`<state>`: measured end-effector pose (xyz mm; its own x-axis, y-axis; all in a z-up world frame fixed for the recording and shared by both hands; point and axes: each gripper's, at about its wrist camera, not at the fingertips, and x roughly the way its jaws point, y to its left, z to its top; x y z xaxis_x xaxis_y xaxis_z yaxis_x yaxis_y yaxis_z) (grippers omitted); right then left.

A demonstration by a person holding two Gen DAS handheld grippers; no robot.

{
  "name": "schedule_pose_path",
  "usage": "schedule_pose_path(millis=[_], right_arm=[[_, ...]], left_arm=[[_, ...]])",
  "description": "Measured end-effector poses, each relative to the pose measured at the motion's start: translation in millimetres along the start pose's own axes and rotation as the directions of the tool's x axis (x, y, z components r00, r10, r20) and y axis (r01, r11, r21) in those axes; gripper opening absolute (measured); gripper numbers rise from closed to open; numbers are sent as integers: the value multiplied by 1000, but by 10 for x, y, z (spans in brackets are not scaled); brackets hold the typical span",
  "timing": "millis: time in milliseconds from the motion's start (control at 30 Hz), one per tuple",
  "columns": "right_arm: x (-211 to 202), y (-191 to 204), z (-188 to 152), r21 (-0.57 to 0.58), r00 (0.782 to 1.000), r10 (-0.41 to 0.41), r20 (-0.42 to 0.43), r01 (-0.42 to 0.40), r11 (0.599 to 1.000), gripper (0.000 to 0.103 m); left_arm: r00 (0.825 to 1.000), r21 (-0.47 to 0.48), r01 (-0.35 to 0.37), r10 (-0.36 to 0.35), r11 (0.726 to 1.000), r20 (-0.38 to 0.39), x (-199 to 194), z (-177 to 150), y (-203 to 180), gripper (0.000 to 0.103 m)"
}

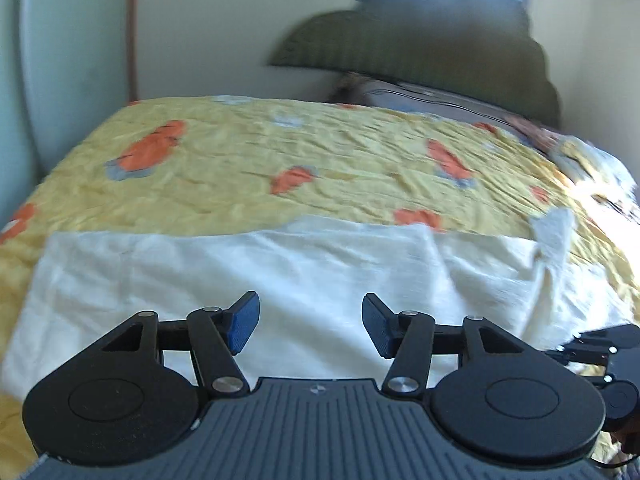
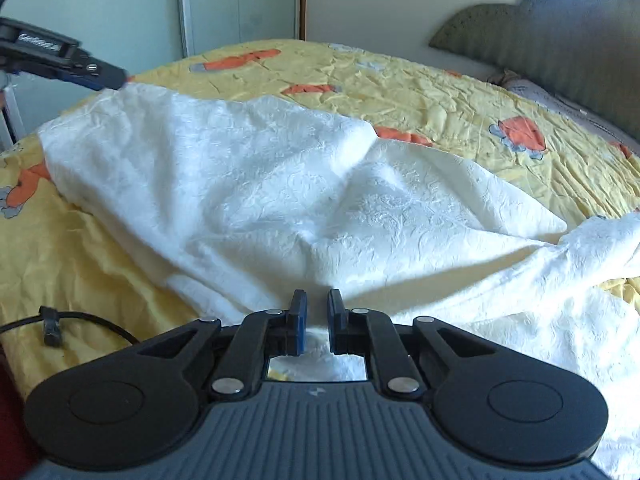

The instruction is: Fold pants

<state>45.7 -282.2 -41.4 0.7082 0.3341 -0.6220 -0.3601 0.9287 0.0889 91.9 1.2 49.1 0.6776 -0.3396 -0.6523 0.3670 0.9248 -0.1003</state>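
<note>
Right tool (image 2: 317, 322) pinches the near edge of the white pants (image 2: 280, 184), fabric between its nearly shut pads. Left tool (image 1: 311, 326) is released, jaws wide, hovering over the pants (image 1: 240, 272). One pair, spread left-to-right on the bed's yellow sheet (image 1: 320, 160). Only the right view shows a black cable (image 2: 52, 326) near-left; the green headboard (image 1: 420, 40) is blurred in the left view.

Bed (image 2: 460, 92), yellow cover with orange motifs
Carries: white pants (image 2: 280, 184), spread rumpled; black cable (image 2: 52, 324); pillow (image 1: 424, 100).
</note>
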Motion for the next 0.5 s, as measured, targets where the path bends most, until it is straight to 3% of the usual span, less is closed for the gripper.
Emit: schedule_pose_path(millis=[67,133,200,333,400,433,500], right_arm=[[-222,-146,-58,70,999,-20,38,18,997,10],[-424,-435,-122,167,986,-145,77,131,977,11],[-560,-840,-249,281,957,-283,66,254,926,11],[-562,-1537,-721,417,890,-434,-141,451,789,11],[-708,-1627,-812,496,855,-499,-141,497,712,12],[-755,-1606,-768,506,840,-529,-120,510,695,13],[-777,-1543,-588,504,842,-539,-30,478,719,14]], left_arm=[[994,89,112,-109,990,-29,138,-3,-362,60],[972,170,230,-219,958,-79,292,-47,-725,61],[951,229,306,-287,924,-115,414,-103,-1014,61],[924,307,381,-344,872,-168,652,-268,-1477,62],[913,335,406,-361,850,-189,724,-336,-1631,61],[911,354,410,-366,841,-188,770,-360,-1695,61],[924,397,383,-343,834,-170,839,-413,-1824,62]])
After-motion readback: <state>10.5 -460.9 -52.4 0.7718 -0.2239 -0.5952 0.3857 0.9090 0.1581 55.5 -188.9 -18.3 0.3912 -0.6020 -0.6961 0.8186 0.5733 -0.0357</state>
